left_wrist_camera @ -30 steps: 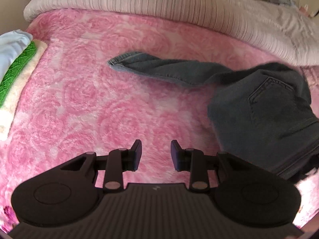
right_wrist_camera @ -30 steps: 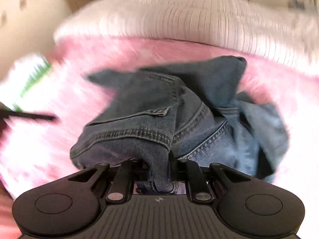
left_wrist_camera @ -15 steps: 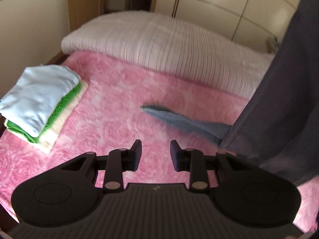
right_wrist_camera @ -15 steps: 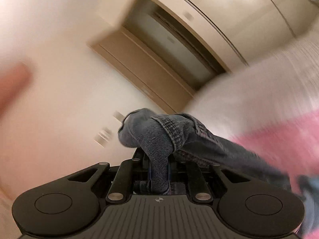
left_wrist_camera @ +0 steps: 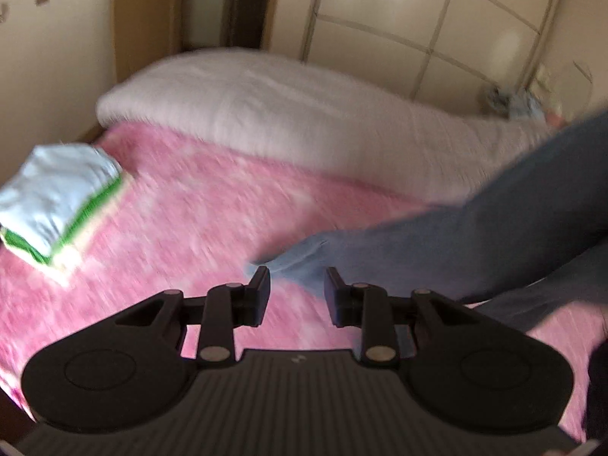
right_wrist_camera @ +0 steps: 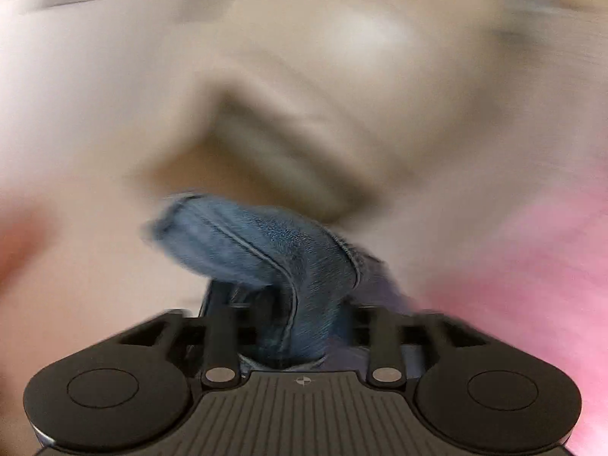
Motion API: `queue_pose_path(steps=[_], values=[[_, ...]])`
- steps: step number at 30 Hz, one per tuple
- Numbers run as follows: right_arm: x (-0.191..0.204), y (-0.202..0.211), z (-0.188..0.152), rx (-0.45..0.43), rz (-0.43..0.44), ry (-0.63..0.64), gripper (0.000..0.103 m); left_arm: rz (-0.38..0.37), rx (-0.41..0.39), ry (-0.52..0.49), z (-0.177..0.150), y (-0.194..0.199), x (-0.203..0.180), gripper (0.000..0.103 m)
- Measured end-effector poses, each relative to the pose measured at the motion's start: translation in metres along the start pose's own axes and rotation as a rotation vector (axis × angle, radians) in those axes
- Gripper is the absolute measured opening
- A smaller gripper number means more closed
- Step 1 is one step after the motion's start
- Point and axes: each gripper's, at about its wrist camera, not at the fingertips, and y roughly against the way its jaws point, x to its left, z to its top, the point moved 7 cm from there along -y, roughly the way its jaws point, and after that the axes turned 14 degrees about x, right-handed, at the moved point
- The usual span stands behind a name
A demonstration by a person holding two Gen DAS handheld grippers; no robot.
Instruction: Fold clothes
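A pair of blue jeans (left_wrist_camera: 475, 235) hangs in from the upper right, and a leg end (left_wrist_camera: 304, 262) trails on the pink blanket (left_wrist_camera: 182, 220). My left gripper (left_wrist_camera: 296, 288) is open and empty, with that leg end just beyond its fingertips. My right gripper (right_wrist_camera: 292, 319) is shut on a bunched fold of the jeans (right_wrist_camera: 266, 250) and holds it up high. The right wrist view is heavily blurred.
A stack of folded clothes (left_wrist_camera: 57, 197), light blue on green on cream, lies at the left of the bed. A white rolled duvet (left_wrist_camera: 285, 121) runs along the far side. Wardrobe doors (left_wrist_camera: 437, 26) and a doorway (left_wrist_camera: 243, 3) stand behind.
My right gripper has lifted the jeans off the bed and swung upward. The leg end has dragged toward my left gripper, which has risen and tilted up and stays open.
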Motion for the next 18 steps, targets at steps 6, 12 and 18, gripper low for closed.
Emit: queue_pose_path(steps=[6, 12, 18], values=[[-0.178, 0.068, -0.067, -0.052, -0.494, -0.444, 0.062, -0.004, 0.162, -0.08, -0.063, -0.033, -0.071, 0.027], [-0.217, 0.081, -0.147, 0.124, -0.555, -0.43, 0.062, 0.009, 0.26, -0.143, -0.106, -0.062, -0.12, 0.027], [-0.243, 0.048, -0.228, 0.263, -0.639, -0.412, 0.062, 0.027, 0.322, -0.154, -0.132, -0.081, -0.126, 0.029]])
